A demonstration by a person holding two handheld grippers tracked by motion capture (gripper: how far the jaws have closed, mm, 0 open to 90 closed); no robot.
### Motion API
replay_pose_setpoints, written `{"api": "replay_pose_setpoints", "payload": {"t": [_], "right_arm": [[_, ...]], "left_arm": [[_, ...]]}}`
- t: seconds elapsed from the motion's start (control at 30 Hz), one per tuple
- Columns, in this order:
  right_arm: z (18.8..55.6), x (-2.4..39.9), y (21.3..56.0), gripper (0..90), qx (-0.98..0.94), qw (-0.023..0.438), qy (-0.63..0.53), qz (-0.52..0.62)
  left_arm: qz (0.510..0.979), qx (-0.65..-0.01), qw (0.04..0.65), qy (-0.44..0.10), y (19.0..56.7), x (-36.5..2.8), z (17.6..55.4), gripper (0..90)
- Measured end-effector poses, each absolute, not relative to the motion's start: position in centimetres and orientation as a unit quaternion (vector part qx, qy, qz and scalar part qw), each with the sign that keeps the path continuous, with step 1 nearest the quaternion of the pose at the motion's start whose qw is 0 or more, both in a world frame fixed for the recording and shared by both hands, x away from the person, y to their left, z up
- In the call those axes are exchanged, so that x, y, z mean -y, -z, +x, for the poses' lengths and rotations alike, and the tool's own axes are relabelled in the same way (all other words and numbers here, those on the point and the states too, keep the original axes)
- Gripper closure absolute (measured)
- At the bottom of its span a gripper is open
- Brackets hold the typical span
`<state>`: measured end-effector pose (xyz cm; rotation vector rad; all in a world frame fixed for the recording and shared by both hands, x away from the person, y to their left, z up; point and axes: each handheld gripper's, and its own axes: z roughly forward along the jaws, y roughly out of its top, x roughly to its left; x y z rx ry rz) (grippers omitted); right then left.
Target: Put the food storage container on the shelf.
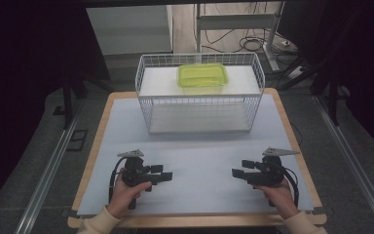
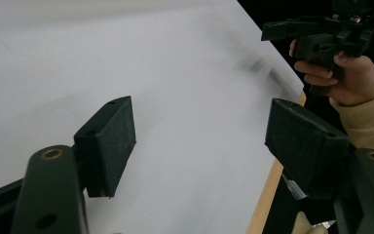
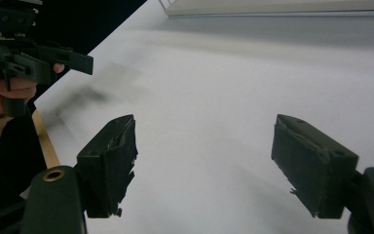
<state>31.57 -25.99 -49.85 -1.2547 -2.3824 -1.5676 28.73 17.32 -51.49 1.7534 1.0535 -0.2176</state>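
Note:
My left gripper [image 1: 167, 173] is held low over the near left part of the pale mat [image 1: 199, 156], pointing right. Its two black jaws stand wide apart in the left gripper view [image 2: 202, 122], with only bare mat between them. My right gripper [image 1: 238, 167] mirrors it at the near right, pointing left. Its jaws are also spread in the right gripper view [image 3: 205, 131] and hold nothing. Each gripper faces the other across a gap of mat. A lime-green lidded container [image 1: 202, 75] sits on a white shelf inside a white wire basket [image 1: 199, 105] at the far middle.
The mat lies on a wooden table whose edge [image 1: 299, 146] shows along the sides and front. Metal rails run along the floor on both sides. Behind the basket are desk legs and cables. The basket's near bottom edge [image 3: 272, 7] shows at the top of the right gripper view.

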Motion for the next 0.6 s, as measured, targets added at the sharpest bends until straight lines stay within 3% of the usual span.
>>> {"api": "replay_pose_setpoints", "payload": {"t": [0.6], "right_arm": [[31.53, 26.38, 49.66, 21.1, 0.766, -0.015, 0.506, -0.396]], "left_arm": [[0.721, -0.450, 0.518, 0.095, 51.99, -17.97, 28.97, 26.5]]}}
